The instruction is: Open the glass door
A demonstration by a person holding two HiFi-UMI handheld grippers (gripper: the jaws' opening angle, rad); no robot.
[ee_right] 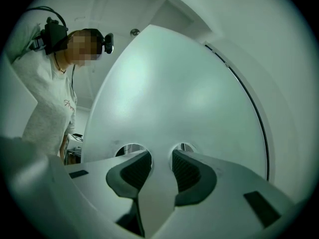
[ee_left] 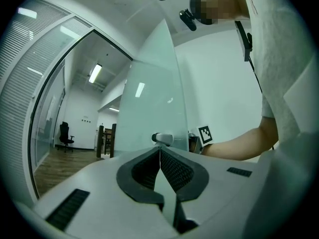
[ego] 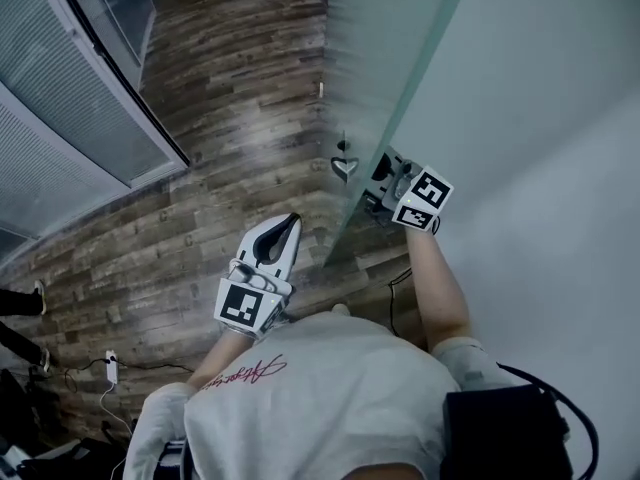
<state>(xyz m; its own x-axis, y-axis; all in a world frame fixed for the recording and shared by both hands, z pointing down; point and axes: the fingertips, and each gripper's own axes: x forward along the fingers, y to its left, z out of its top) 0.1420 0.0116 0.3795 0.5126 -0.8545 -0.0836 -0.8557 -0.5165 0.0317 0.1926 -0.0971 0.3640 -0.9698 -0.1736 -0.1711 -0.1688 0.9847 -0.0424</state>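
The frosted glass door stands swung open, edge-on from above in the head view. A metal handle sticks out on its left face, and shows again as a short handle in the left gripper view. My right gripper is at the door's right face, at handle height. Its jaws stand apart with a pale strip filling the gap, shut on the handle on that side. My left gripper hangs free left of the door, level, jaws shut and empty. It points past the door.
A glass partition with blinds runs along the left over the wood floor. A white wall is close on the right. A power strip and cables lie on the floor behind me. An office chair stands far down the corridor.
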